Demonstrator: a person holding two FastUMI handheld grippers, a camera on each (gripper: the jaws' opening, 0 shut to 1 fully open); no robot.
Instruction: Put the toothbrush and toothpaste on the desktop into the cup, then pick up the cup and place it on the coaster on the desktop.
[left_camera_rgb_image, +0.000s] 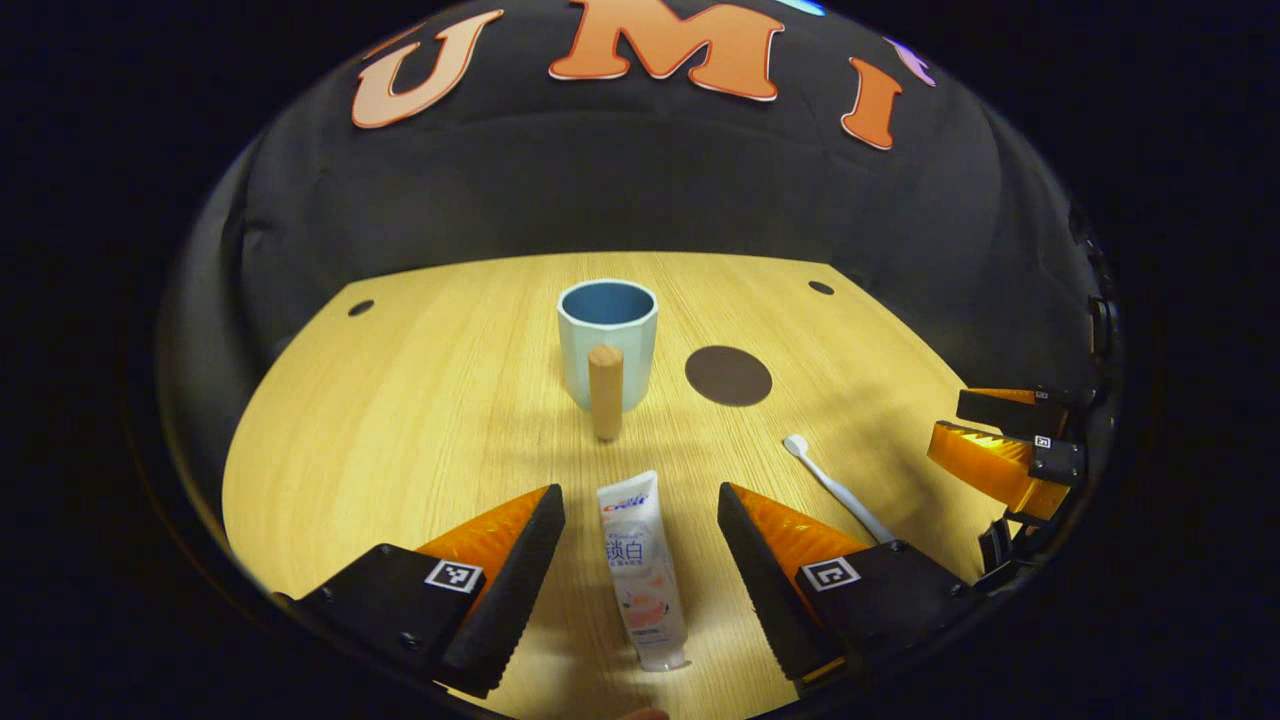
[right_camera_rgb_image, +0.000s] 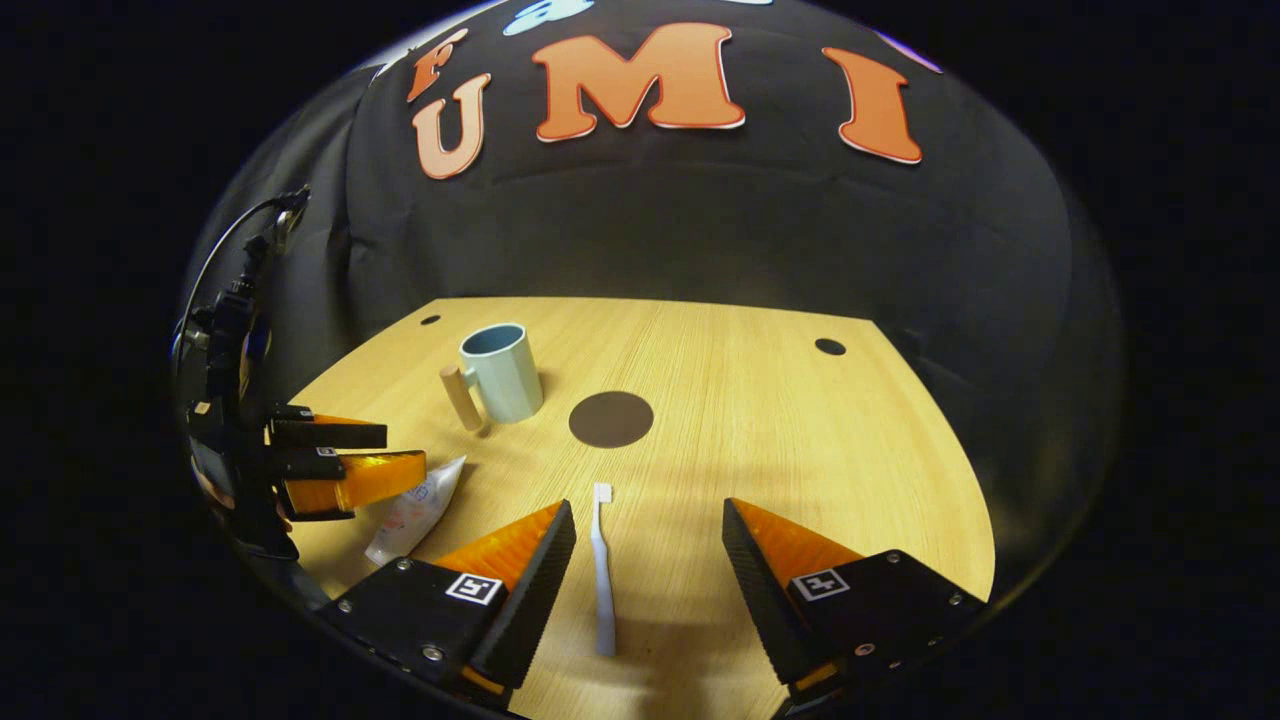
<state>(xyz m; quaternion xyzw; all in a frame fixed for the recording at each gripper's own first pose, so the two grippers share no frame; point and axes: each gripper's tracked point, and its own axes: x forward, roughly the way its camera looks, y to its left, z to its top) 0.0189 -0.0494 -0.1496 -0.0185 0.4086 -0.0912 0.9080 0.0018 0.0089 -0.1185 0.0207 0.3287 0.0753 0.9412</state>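
A white toothpaste tube (left_camera_rgb_image: 640, 570) lies on the wooden desktop (left_camera_rgb_image: 400, 440) between the spread fingers of my left gripper (left_camera_rgb_image: 640, 515), which is open and not touching it. Beyond it stands a light blue cup (left_camera_rgb_image: 607, 340) with a wooden handle (left_camera_rgb_image: 605, 392) turned toward me. The white toothbrush (right_camera_rgb_image: 601, 580) lies between the fingers of my right gripper (right_camera_rgb_image: 648, 530), also open. In the right gripper view the cup (right_camera_rgb_image: 502, 372) stands at the far left with the dark round coaster (right_camera_rgb_image: 611, 419) beside it, and the toothpaste (right_camera_rgb_image: 415, 510) lies under the left gripper (right_camera_rgb_image: 340, 460).
The dark coaster (left_camera_rgb_image: 728, 375) sits just right of the cup in the left gripper view, and the toothbrush (left_camera_rgb_image: 838, 488) lies farther right near the right gripper (left_camera_rgb_image: 1005, 440). Small dark holes (left_camera_rgb_image: 361, 307) mark the desktop's far corners. Black cloth walls surround the desk.
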